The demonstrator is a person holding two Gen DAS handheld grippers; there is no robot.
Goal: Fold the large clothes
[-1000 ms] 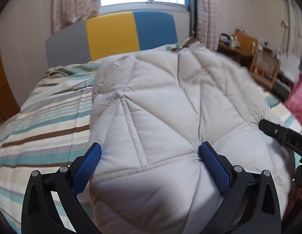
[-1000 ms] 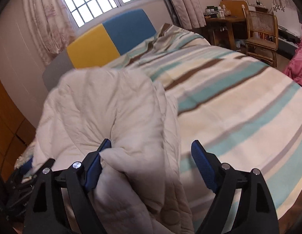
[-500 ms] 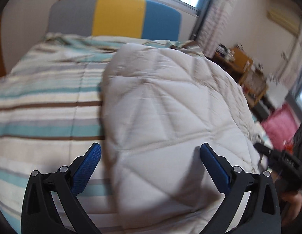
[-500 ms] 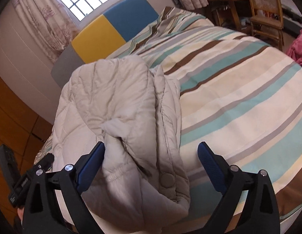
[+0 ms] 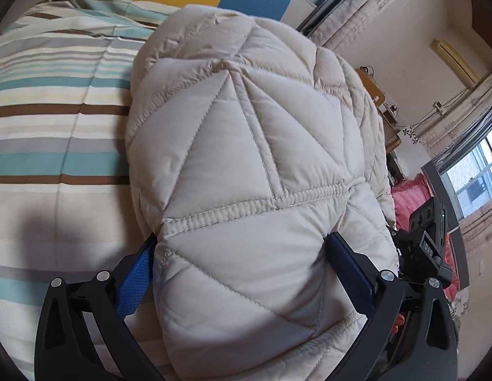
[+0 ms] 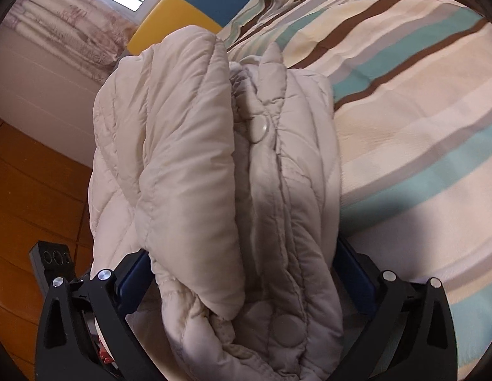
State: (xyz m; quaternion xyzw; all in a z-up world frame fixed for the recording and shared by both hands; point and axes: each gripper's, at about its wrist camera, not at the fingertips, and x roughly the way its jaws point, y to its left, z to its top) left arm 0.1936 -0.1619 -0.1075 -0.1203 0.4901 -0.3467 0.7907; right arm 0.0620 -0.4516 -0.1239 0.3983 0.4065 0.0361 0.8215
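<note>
**Quilted jacket bundled on bed, both grippers around its near end**

The beige quilted jacket [image 5: 246, 165] lies folded in a thick bundle on the striped bed [image 5: 49, 133]. The left gripper [image 5: 242, 254] has its blue pads [image 5: 135, 282] spread wide, the padded fabric bulging between and against them; whether it is clamping cannot be told. The right gripper [image 6: 242, 273] likewise straddles the bundle's snap-button edge [image 6: 258, 127], pads wide apart; grip unconfirmed. A yellow-and-blue headboard [image 6: 195, 3] stands behind.
</note>
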